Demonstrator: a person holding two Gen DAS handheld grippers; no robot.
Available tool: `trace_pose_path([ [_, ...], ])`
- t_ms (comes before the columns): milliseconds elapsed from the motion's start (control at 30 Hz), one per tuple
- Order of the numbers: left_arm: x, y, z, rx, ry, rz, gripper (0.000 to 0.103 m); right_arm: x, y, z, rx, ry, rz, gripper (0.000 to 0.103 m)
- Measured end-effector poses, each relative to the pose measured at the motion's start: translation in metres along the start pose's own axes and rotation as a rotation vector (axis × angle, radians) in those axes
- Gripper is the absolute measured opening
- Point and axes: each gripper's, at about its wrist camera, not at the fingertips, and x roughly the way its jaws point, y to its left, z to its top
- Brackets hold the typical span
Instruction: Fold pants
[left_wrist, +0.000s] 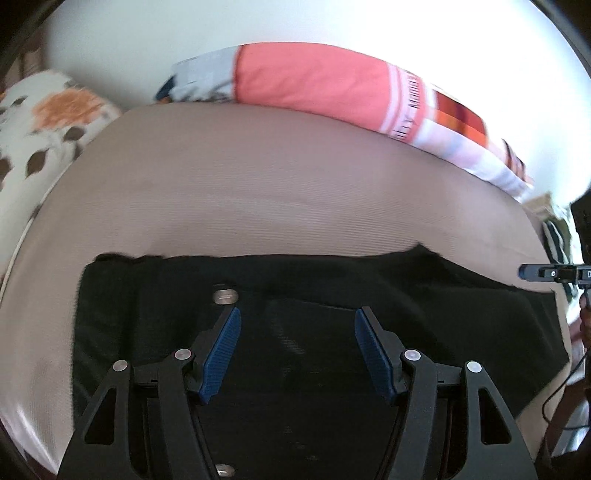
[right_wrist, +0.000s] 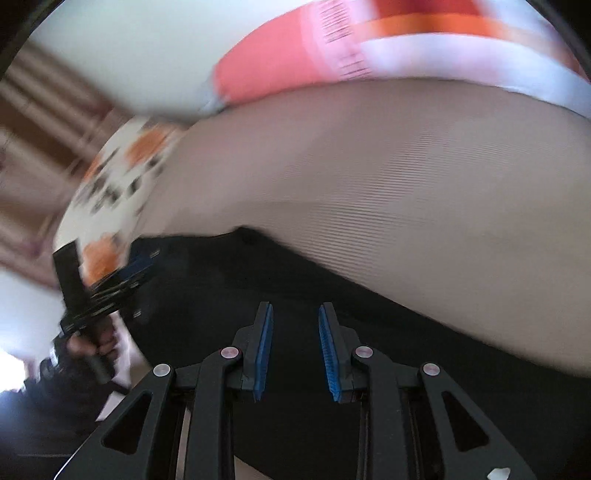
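Observation:
Black pants lie flat on a beige ribbed bed sheet, with a metal button near the left finger. My left gripper hovers over the pants, open, with nothing between its blue pads. In the blurred right wrist view my right gripper is over the same pants. Its pads stand a narrow gap apart with no cloth pinched. A person's hand holds the left tool's black body at the left of that view. The right tool's body juts in at the right edge of the left wrist view.
A coral and white pillow lies along the far side of the bed, against a white wall. A white pillow with orange and brown flowers sits at the far left. Bare beige sheet stretches beyond the pants. A cable hangs at the right.

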Motion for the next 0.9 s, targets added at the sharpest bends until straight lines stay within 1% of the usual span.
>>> trace_pose_path([
  [67,0.003,0.015,-0.002,-0.047,0.01,0.002,0.065,0.034,0.02,0.023,-0.084,0.082,0.023,0.026],
  [133,0.002,0.024,-0.004,-0.082,0.001,-0.026,0.065,0.056,0.032,0.037,-0.131,0.121,0.012,0.026],
  [200,0.001,0.026,-0.004,-0.08,-0.008,-0.033,0.065,0.08,0.043,0.05,-0.17,0.176,0.033,0.026],
  [267,0.002,0.027,-0.004,-0.071,-0.009,-0.037,0.065,0.098,0.049,0.06,-0.2,0.21,0.023,0.026],
  [367,0.004,0.027,-0.003,-0.063,-0.013,-0.043,0.065,0.115,0.051,0.067,-0.234,0.265,0.045,0.026],
  [467,0.004,0.026,-0.003,-0.05,-0.016,-0.042,0.065,0.127,0.053,0.07,-0.262,0.303,0.038,0.026],
  [500,0.004,0.026,-0.003,-0.046,-0.016,-0.041,0.065,0.13,0.053,0.07,-0.266,0.311,0.022,0.026],
  [533,0.005,0.025,-0.003,-0.044,-0.017,-0.039,0.065,0.132,0.053,0.072,-0.269,0.309,0.017,0.026],
  [633,0.005,0.024,-0.004,-0.034,-0.02,-0.033,0.065,0.134,0.049,0.075,-0.264,0.314,0.054,0.026],
  [667,0.005,0.023,-0.004,-0.031,-0.019,-0.03,0.065,0.135,0.048,0.076,-0.255,0.311,0.067,0.023],
  [700,0.005,0.023,-0.004,-0.027,-0.017,-0.029,0.065,0.135,0.049,0.076,-0.253,0.309,0.08,0.013],
  [733,0.005,0.024,-0.003,-0.029,-0.016,-0.032,0.065,0.133,0.052,0.076,-0.258,0.308,0.101,0.011],
  [833,0.004,0.028,-0.002,-0.055,-0.018,-0.054,0.065,0.114,0.063,0.081,-0.288,0.222,0.082,0.007],
  [900,0.004,0.031,-0.002,-0.075,-0.021,-0.063,0.065,0.106,0.072,0.083,-0.321,0.171,0.033,0.005],
])
